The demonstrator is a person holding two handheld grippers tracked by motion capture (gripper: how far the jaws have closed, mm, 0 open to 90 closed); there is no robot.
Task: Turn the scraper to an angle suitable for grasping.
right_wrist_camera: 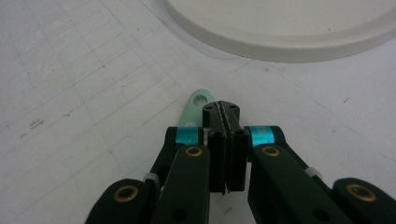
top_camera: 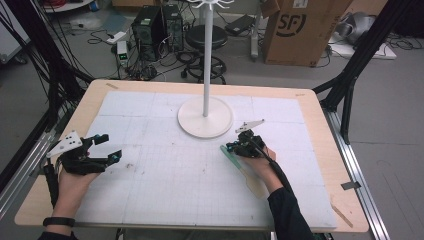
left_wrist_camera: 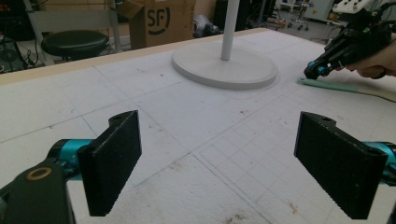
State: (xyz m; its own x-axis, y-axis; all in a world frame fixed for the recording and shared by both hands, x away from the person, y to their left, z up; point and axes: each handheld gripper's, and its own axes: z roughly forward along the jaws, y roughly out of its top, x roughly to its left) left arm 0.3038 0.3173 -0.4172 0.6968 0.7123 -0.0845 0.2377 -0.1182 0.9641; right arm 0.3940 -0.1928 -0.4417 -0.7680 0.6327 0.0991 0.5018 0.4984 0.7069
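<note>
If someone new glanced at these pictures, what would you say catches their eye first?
Probably the tall white stand, rising from its round base at the far middle of the white gridded mat. Next, the right gripper, jaws shut, low over a pale green spatula lying just in front of that base. The left gripper waits at the mat's left edge, jaws wide open.
</note>
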